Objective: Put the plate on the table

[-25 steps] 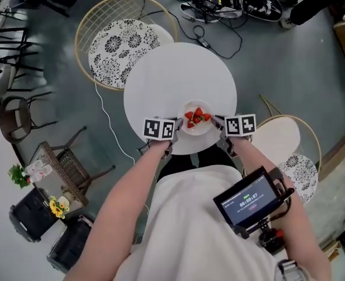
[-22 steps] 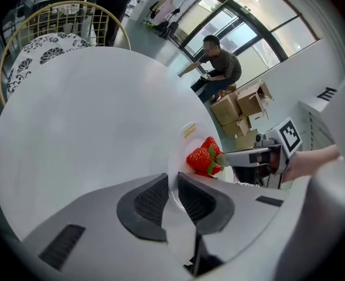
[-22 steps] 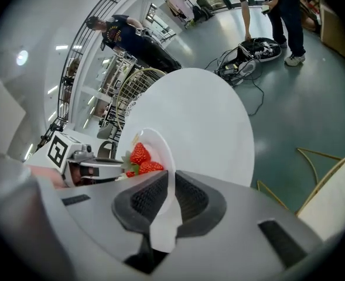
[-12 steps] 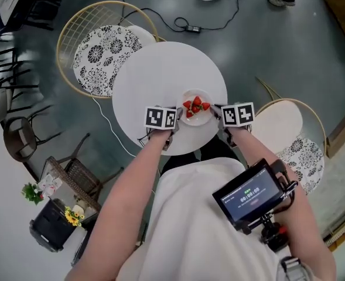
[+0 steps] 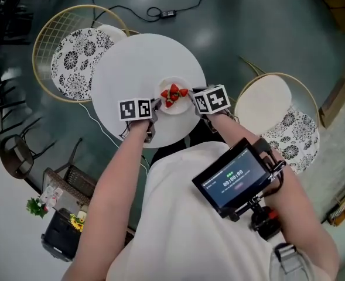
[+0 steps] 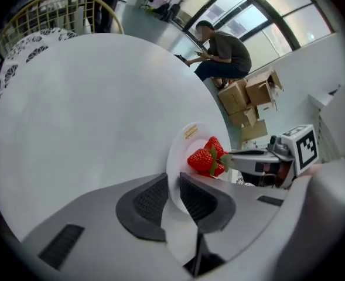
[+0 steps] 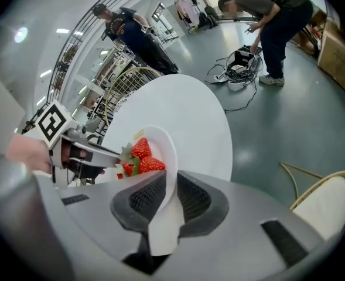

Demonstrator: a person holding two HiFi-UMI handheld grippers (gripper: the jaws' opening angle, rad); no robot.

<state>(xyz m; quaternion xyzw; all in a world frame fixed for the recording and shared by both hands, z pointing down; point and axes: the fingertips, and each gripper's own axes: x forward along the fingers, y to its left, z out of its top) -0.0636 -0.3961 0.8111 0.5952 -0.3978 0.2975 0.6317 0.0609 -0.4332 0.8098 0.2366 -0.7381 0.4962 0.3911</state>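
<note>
Just beside the round white worktop (image 5: 125,69) stand the left chair (image 5: 72,45), by its far left edge, and the right chair (image 5: 272,107), off its right edge; a cable (image 5: 160,12) lies on the floor beyond. The plate (image 5: 173,105) of strawberries (image 5: 172,92) is at the worktop's near edge. The left tool (image 5: 156,105) is clamped on its left rim and the right tool (image 5: 194,100) on its right rim, both forearms reaching forward.
</note>
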